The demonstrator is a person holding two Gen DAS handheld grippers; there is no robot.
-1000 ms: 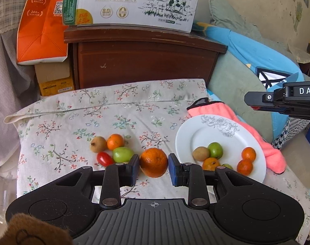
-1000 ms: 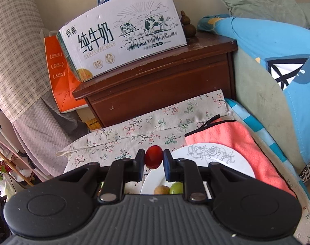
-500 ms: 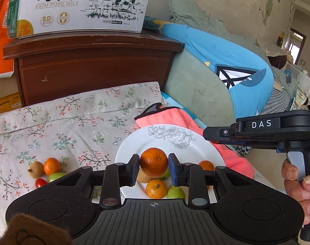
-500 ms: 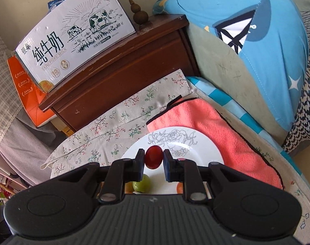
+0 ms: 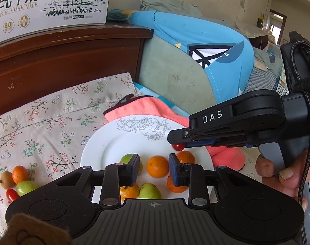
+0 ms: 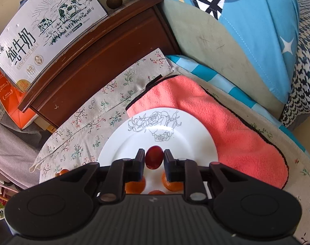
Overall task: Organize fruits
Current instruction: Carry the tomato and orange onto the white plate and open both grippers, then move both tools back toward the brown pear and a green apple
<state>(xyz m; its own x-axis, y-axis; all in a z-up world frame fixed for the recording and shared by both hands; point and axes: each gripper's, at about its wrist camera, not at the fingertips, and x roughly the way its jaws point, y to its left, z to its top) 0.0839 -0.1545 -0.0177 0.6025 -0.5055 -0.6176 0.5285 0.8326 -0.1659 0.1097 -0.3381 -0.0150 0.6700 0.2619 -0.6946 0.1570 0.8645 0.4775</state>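
Observation:
My left gripper hovers low over the white rose-patterned plate, its jaws opening. An orange sits between the pads with a gap on its left side. My right gripper is over the same plate, and its jaws are also opening. A red cherry tomato stands between them with slivers of space on both sides. In the left wrist view the right gripper reaches in from the right, with the tomato under its tips. Several oranges and green fruits lie on the plate.
A small group of fruits lies on the floral cloth at the left. A pink towel lies under the plate's far right side. A wooden cabinet with a milk carton box stands behind. Blue and green cushions rise at the right.
Both grippers carried their fruit over the plate and sank toward it. The left came from the cloth with the orange. Both pairs of jaws have parted slightly.

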